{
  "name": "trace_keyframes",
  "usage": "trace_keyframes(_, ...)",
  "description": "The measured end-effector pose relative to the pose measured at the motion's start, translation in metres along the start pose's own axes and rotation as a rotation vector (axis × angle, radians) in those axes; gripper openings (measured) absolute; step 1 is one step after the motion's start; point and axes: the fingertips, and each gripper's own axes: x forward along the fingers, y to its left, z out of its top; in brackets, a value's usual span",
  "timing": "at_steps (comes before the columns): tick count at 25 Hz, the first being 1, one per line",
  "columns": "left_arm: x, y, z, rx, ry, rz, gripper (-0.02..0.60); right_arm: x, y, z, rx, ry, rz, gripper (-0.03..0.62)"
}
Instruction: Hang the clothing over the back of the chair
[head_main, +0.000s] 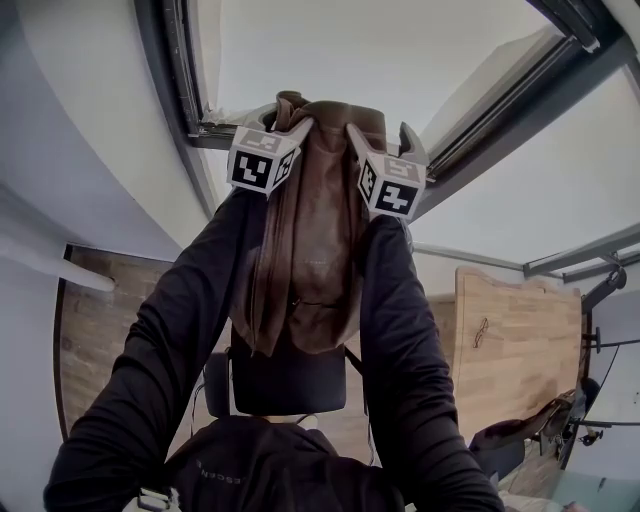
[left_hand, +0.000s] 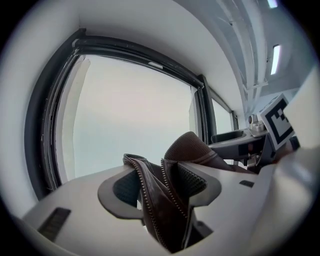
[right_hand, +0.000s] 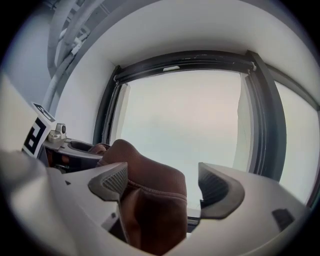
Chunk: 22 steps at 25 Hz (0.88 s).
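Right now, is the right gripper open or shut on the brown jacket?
Open. On the right gripper the jaws stand apart; the brown jacket touches one pad, a gap before the other.

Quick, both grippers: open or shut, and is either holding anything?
Left gripper: open, the brown jacket zipper edge loose between the jaws.
Right gripper: wide open, the jacket's ribbed edge against one jaw, not gripped.

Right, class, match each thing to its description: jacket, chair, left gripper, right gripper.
1 jacket
2 chair
3 left gripper
4 right gripper

A black, below the rest
B open, zipper edge between its jaws
C brown, hanging down
D open, ribbed knit band between its jaws

Pairs: 1-C, 2-A, 3-B, 4-D
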Motion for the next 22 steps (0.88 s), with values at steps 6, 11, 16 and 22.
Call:
trace_keyframes(6, -0.013, 0.008, -0.007, -0.031, 0.007, -0.04, 0.308, 0.004, 0.008, -0.008, -0.009, 0.027, 0.009, 0.449)
trace_keyframes(11, -0.019, 0.016, -0.013, 0.027, 0.038, -0.069, 0.357, 0.01, 0.014, -0.014, -0.008, 0.05, 0.019, 0.451)
trace_keyframes(16, -0.022, 0.024, -0.026, 0.05, 0.081, -0.041, 0.371, 0.01, 0.016, -0.013, -0.005, 0.054, 0.012, 0.451)
trace_keyframes(22, -0.02, 0.031, -0.054, -0.063, 0.157, -0.085, 0.405, 0.009, 0.015, -0.016, 0.002, 0.058, 0.003, 0.451)
